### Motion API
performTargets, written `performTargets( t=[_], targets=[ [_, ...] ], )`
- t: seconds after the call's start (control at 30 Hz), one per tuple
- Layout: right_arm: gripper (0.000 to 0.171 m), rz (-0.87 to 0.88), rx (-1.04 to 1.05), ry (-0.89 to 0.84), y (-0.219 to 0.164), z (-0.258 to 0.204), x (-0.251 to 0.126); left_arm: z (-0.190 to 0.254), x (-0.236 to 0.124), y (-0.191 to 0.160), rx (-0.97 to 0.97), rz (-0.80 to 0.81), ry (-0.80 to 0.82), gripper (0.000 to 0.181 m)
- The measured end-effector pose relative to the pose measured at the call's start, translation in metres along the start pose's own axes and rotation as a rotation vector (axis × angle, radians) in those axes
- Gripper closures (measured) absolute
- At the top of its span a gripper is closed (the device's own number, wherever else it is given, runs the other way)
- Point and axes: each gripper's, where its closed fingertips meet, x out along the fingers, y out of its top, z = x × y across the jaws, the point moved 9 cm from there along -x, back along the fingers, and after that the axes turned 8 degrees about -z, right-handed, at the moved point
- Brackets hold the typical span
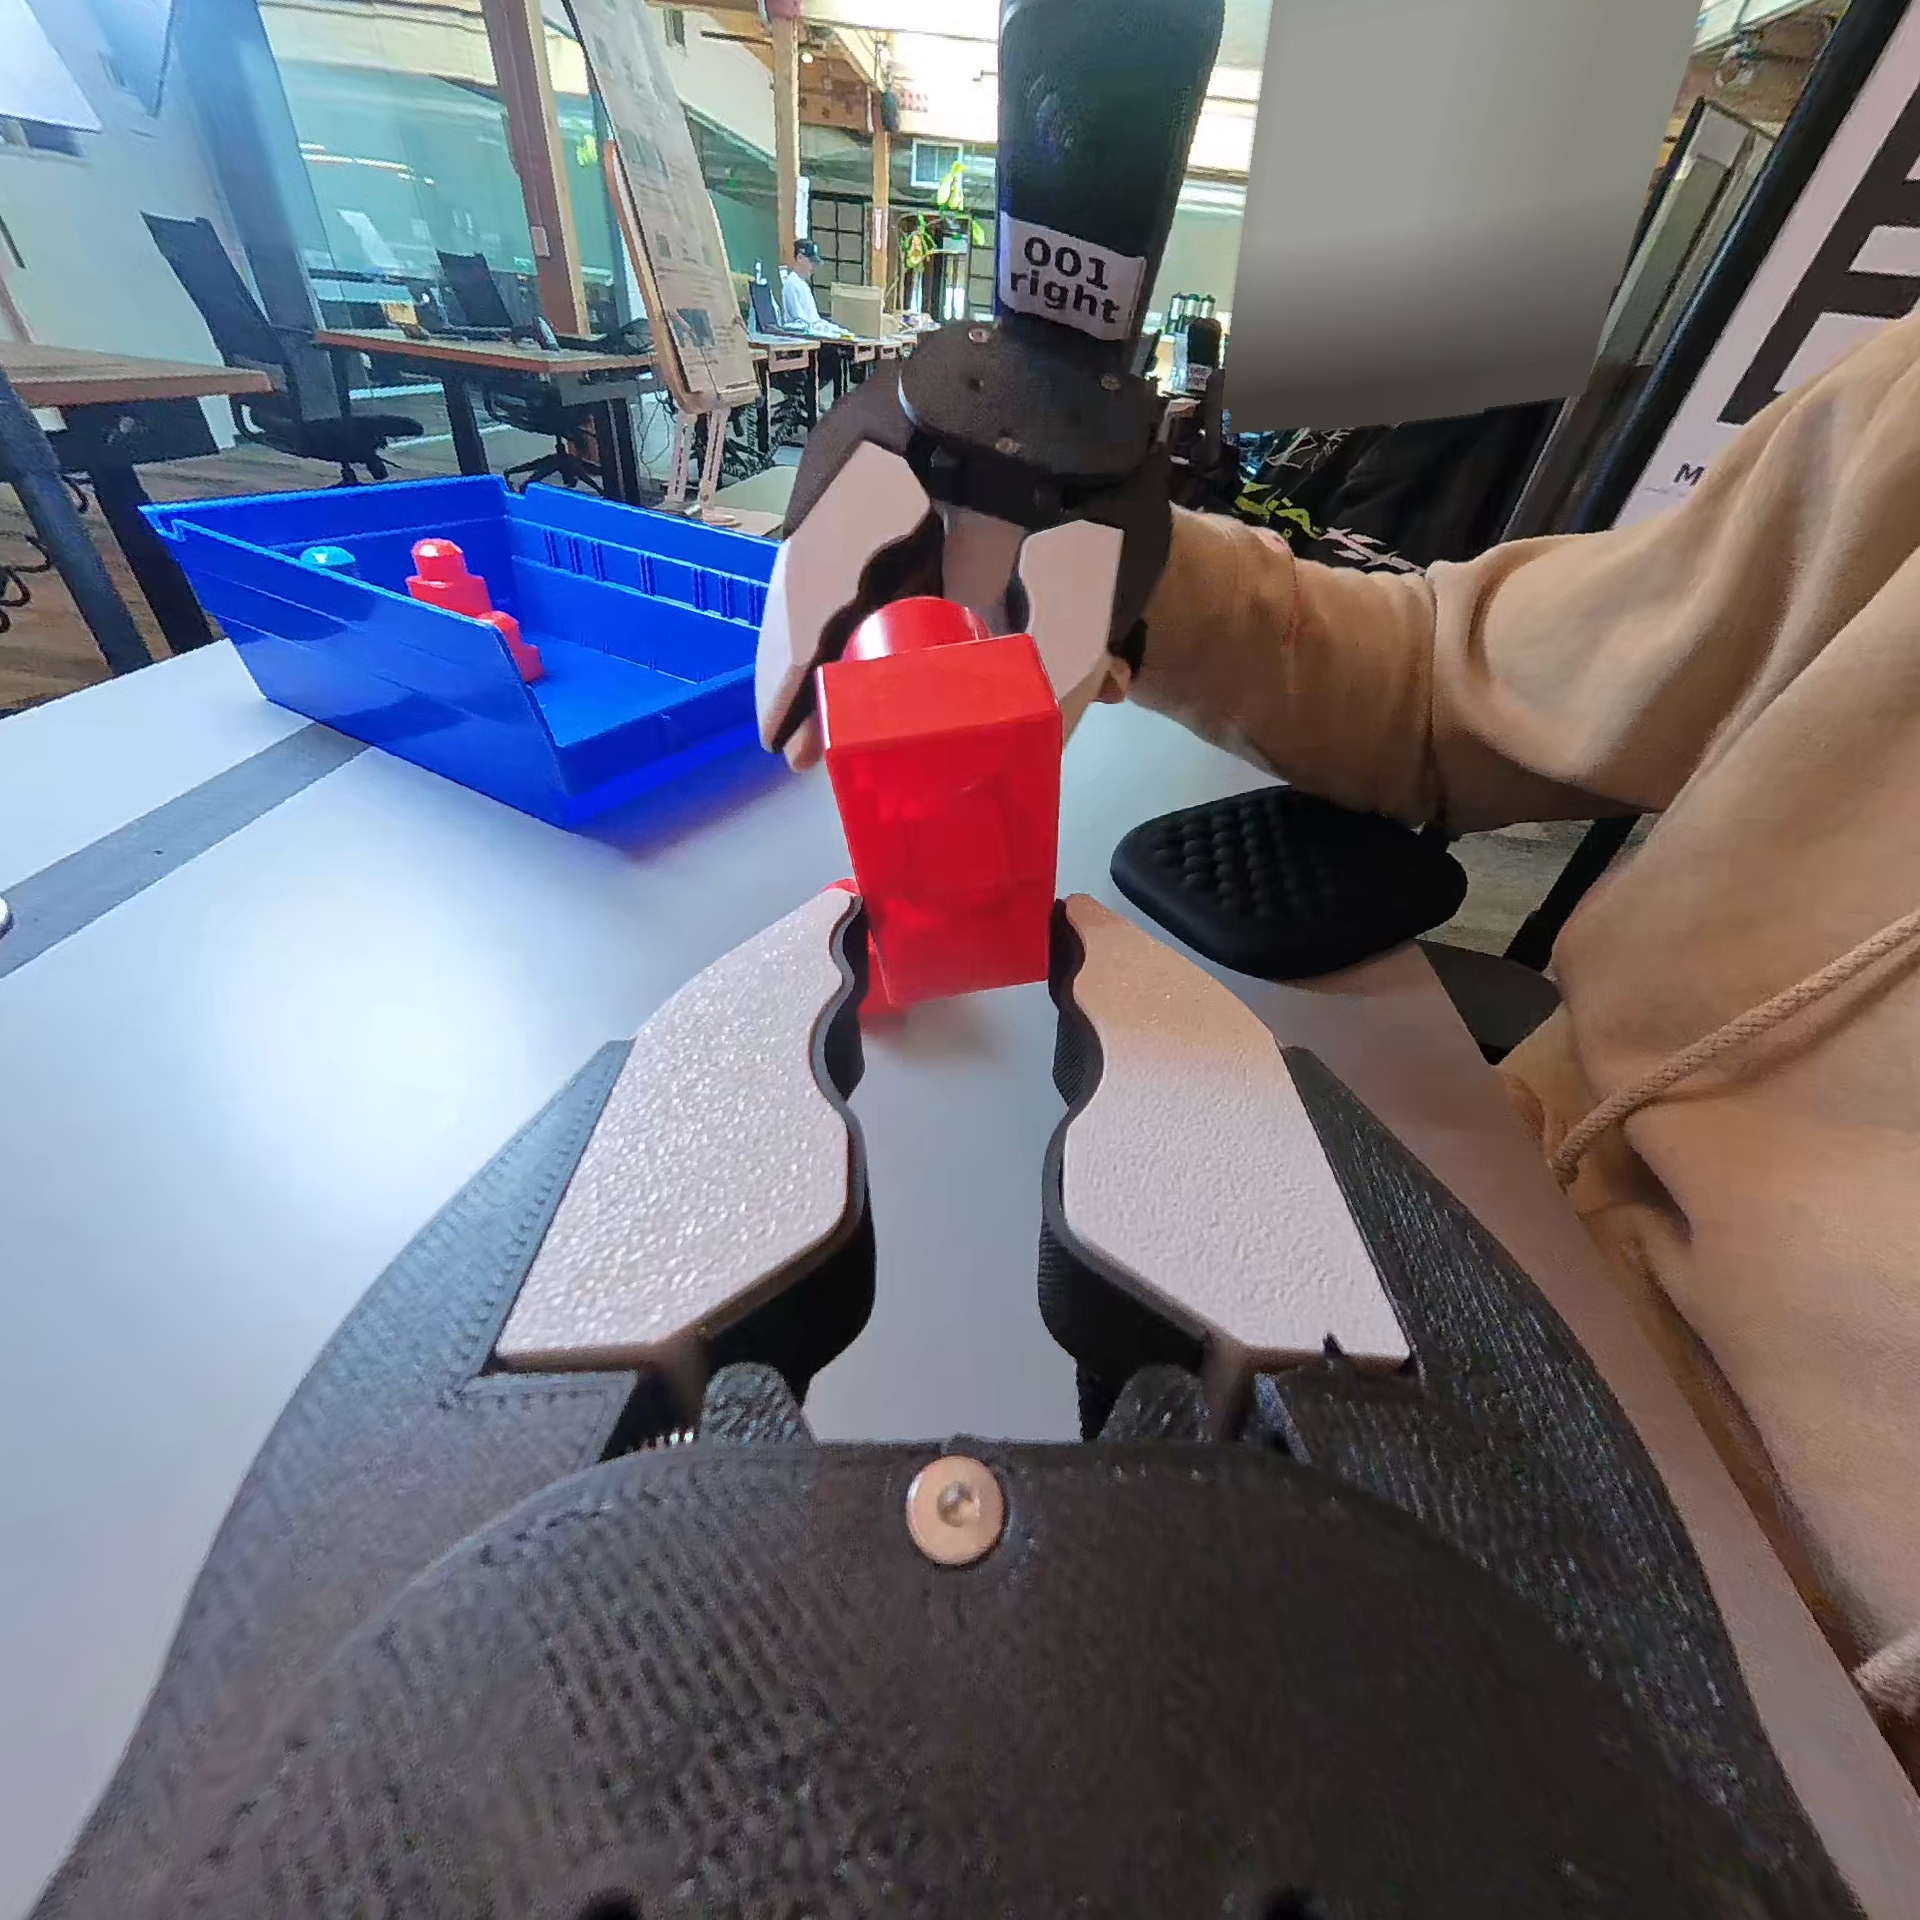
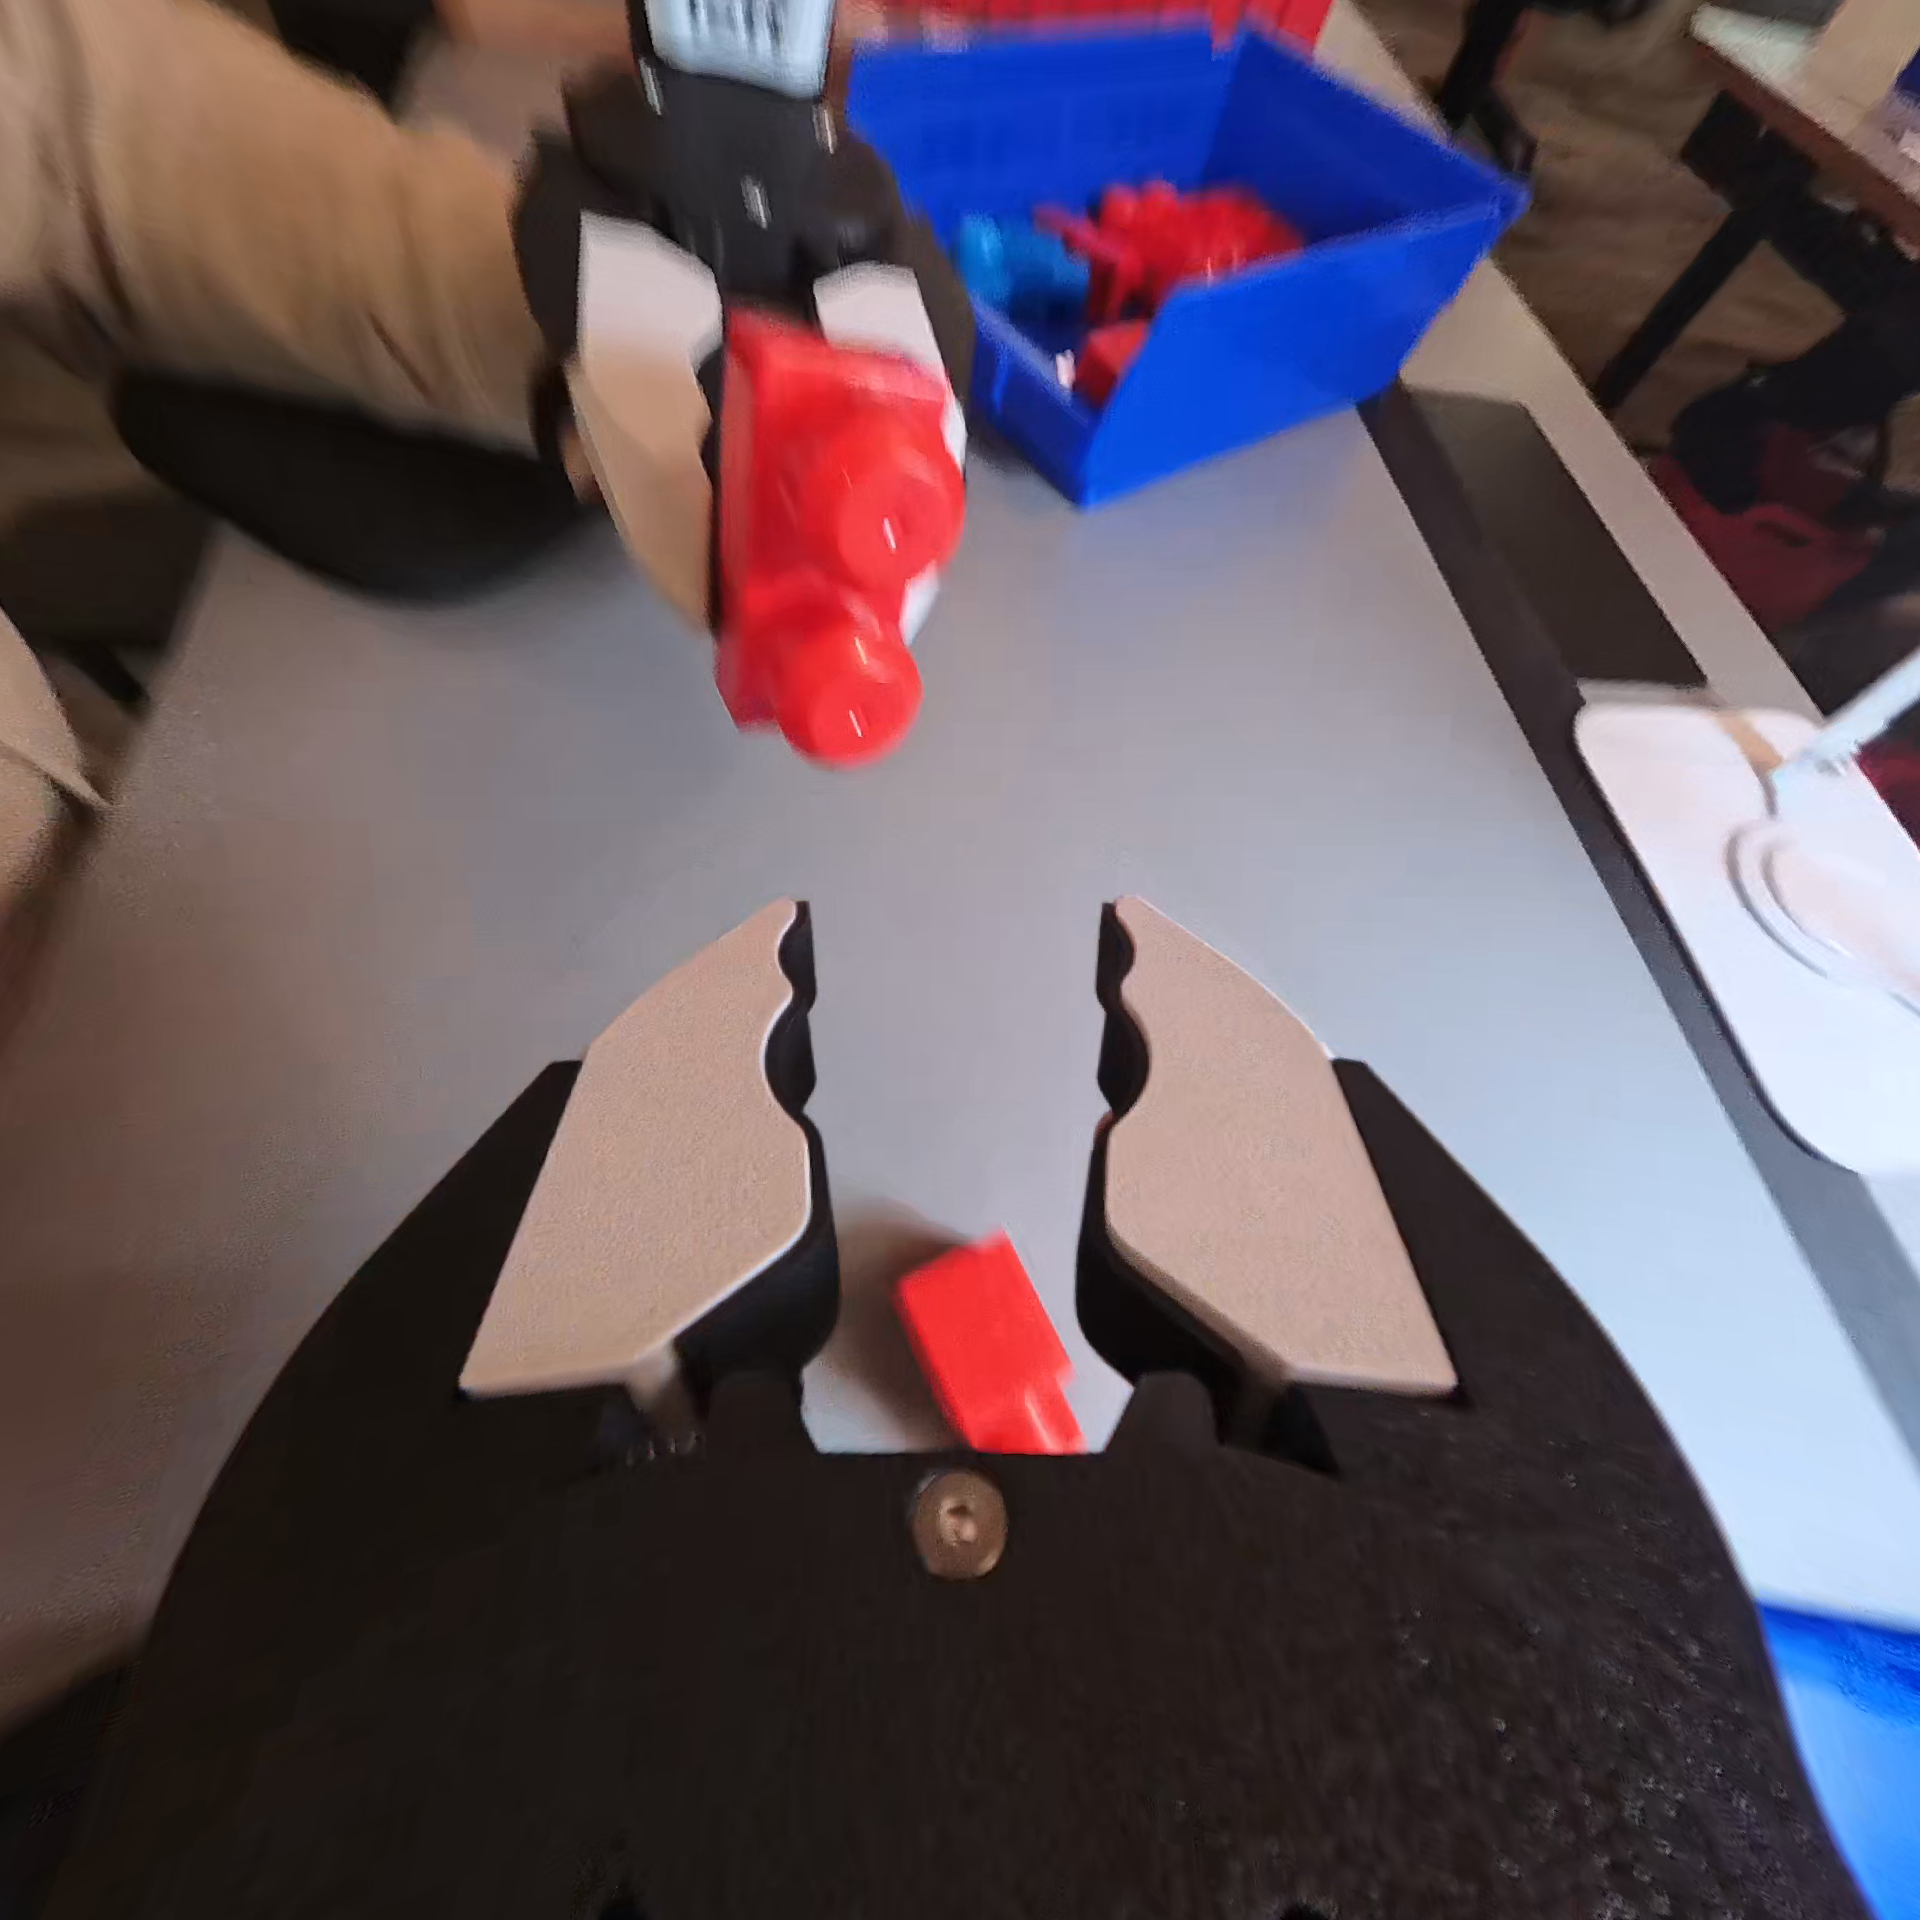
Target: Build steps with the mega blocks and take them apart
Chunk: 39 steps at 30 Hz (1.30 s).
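Note:
My left gripper is shut on the lower end of a red mega block piece and holds it upright just above the grey table. In the right wrist view the same gripper shows far off, holding that piece with its round studs facing the camera. My right gripper is open and empty; in the left wrist view it hovers around the piece's top stud. A small red block lies on the table under the right gripper's base.
A blue bin with loose red and blue blocks stands at the back of the table, and also shows in the right wrist view. A black padded rest lies by the person's beige sleeve. A white device with a cable lies at the right edge. Across from one pair of fingers to the other is roughly 7 cm.

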Motion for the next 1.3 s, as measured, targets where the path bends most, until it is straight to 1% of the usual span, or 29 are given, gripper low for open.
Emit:
performTargets(
  t=[0.1, 0.17, 0.3, 0.33, 0.37, 0.4, 0.43, 0.53, 0.63, 0.73, 0.87, 0.93, 0.97, 1.0, 1.03, 1.1, 1.13, 1.17, 1.3],
  targets=[
    [0.111, -0.255, -0.056, -0.031, -0.032, 0.013, -0.008, 0.0, 0.001, -0.002, 0.001, -0.017, -0.002, 0.148],
    [0.106, -0.341, -0.022, 0.003, -0.054, 0.018, -0.008, 0.0, 0.002, -0.004, 0.004, -0.042, 0.002, 0.148],
    [0.104, -0.302, 0.043, 0.063, -0.09, 0.02, 0.003, 0.0, 0.007, -0.008, 0.008, -0.105, 0.011, 0.148],
    [0.107, -0.274, 0.052, 0.074, -0.096, 0.019, 0.008, -0.001, 0.009, -0.01, 0.01, -0.124, 0.016, 0.148],
    [0.114, -0.248, 0.057, 0.075, -0.101, 0.017, 0.013, -0.001, 0.011, -0.011, 0.013, -0.144, 0.021, 0.148],
    [0.126, -0.23, 0.053, 0.062, -0.103, 0.016, 0.018, 0.0, 0.013, -0.013, 0.018, -0.165, 0.025, 0.148],
    [0.132, -0.211, 0.04, 0.044, -0.104, 0.014, 0.021, -0.001, 0.014, -0.016, 0.023, -0.184, 0.031, 0.148],
    [0.136, -0.176, 0.083, 0.1, -0.093, 0.01, 0.021, -0.002, 0.019, -0.022, 0.029, -0.246, 0.049, 0.148],
    [0.135, -0.059, 0.094, 0.107, -0.068, 0.006, 0.011, -0.002, 0.024, -0.028, 0.054, -0.31, 0.07, 0.148],
    [0.135, 0.029, 0.057, 0.118, -0.041, -0.005, 0.004, 0.001, 0.029, -0.032, 0.07, -0.34, 0.052, 0.148],
    [0.136, 0.008, -0.017, 0.155, -0.025, -0.02, 0.018, 0.008, 0.039, -0.037, 0.09, -0.397, -0.018, 0.148],
    [0.136, -0.003, -0.044, 0.202, -0.021, -0.03, 0.028, 0.011, 0.045, -0.047, 0.105, -0.492, -0.041, 0.149],
    [0.136, -0.01, -0.053, 0.218, -0.018, -0.034, 0.031, 0.013, 0.047, -0.053, 0.093, -0.508, -0.06, 0.149],
    [0.136, -0.02, -0.055, 0.238, -0.015, -0.038, 0.034, 0.015, 0.049, -0.056, 0.083, -0.516, -0.08, 0.153],
    [0.136, -0.018, -0.059, 0.275, -0.011, -0.043, 0.036, 0.014, 0.049, -0.057, 0.109, -0.507, -0.055, 0.181],
    [0.136, -0.053, -0.096, 0.24, -0.002, -0.047, 0.037, 0.014, 0.051, -0.057, 0.131, -0.527, -0.048, 0.181],
    [0.14, -0.054, -0.115, 0.218, 0.003, -0.049, 0.035, 0.014, 0.051, -0.055, 0.134, -0.514, -0.039, 0.181],
    [0.155, -0.03, -0.123, 0.194, 0.008, -0.05, 0.031, 0.015, 0.051, -0.052, 0.121, -0.491, -0.054, 0.181],
    [0.154, -0.045, -0.13, 0.163, 0.011, -0.047, 0.023, 0.018, 0.05, -0.043, 0.119, -0.431, -0.059, 0.181]
  ],
)
